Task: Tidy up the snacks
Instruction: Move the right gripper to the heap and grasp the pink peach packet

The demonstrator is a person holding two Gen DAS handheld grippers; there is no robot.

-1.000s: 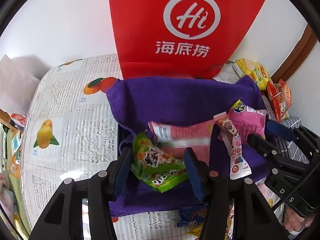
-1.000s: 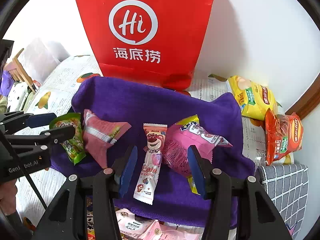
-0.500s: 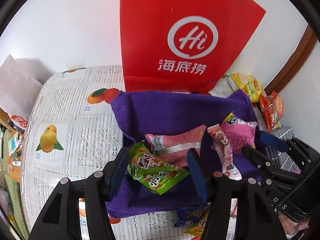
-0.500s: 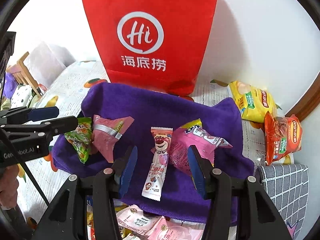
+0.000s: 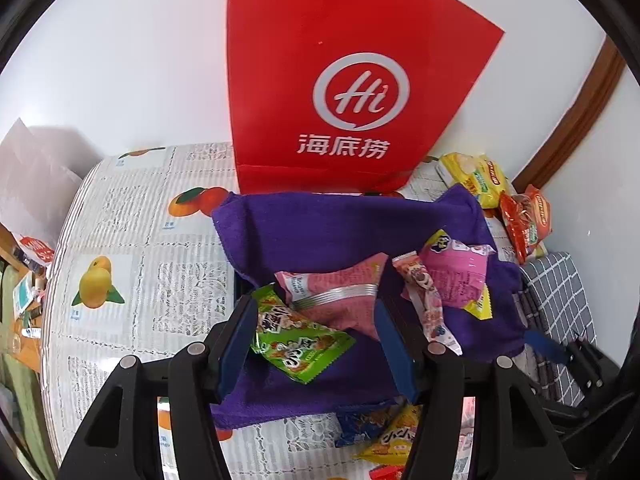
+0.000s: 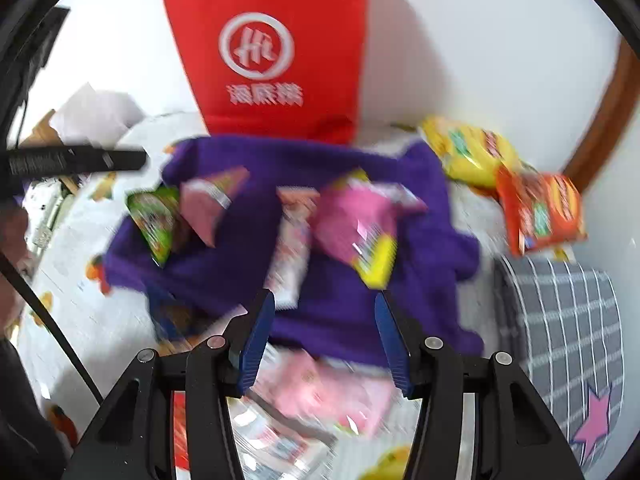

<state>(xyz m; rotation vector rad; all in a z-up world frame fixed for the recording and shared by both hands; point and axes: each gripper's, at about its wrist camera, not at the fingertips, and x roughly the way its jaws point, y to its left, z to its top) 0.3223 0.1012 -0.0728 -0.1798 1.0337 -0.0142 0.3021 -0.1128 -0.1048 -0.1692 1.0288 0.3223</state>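
Four packets on purple towel (image 5: 320, 224) | left tool (image 5: 316, 344) spread | green packet (image 5: 298, 340) between

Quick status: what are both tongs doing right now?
Left tongs: open, straddling the green snack packet, not clamped.
Right tongs: open, holding nothing, above the purple towel.

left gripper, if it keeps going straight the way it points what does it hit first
Most likely the green snack packet, which lies between the open fingers of the left gripper on the purple towel. The pink packet sits just beyond it. Depth is hard to judge here.
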